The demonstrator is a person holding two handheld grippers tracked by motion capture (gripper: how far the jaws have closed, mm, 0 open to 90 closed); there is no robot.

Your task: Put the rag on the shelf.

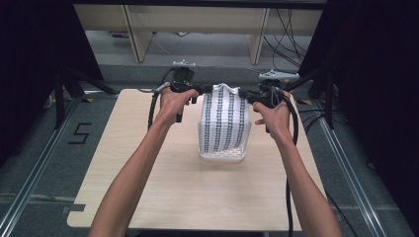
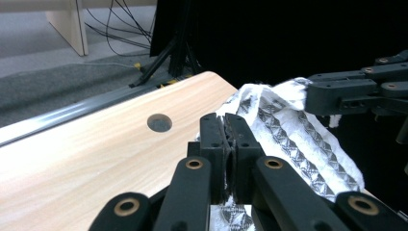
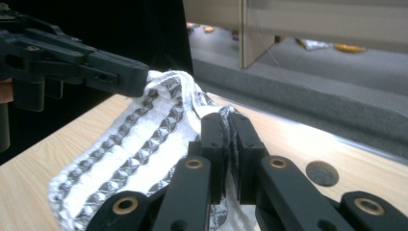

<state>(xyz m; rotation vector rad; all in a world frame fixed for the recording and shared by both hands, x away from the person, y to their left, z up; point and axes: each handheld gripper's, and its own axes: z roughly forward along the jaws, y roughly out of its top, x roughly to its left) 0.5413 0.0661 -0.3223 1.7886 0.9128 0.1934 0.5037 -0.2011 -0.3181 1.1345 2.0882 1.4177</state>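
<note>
A white cloth with dark patterned stripes point(image 1: 225, 121) hangs above the middle of the wooden table point(image 1: 148, 187), its lower end resting on the surface. My left gripper point(image 1: 205, 90) is shut on the cloth's upper left corner, and my right gripper point(image 1: 244, 94) is shut on the upper right corner. In the left gripper view the black jaws point(image 2: 225, 126) pinch the cloth point(image 2: 288, 139), with the other gripper point(image 2: 356, 91) clamped farther along the edge. The right gripper view has its jaws point(image 3: 227, 126) closed on the cloth point(image 3: 144, 144), and the left gripper point(image 3: 72, 67) holds the far corner.
Round holes point(image 2: 159, 122) point(image 3: 322, 173) sit in the tabletop near its far edge. Dark tripod legs point(image 1: 69, 86) and cables stand at both back corners. A wooden shelf unit point(image 1: 197, 24) is behind the table. The number 5 point(image 1: 79, 133) is taped on the floor at left.
</note>
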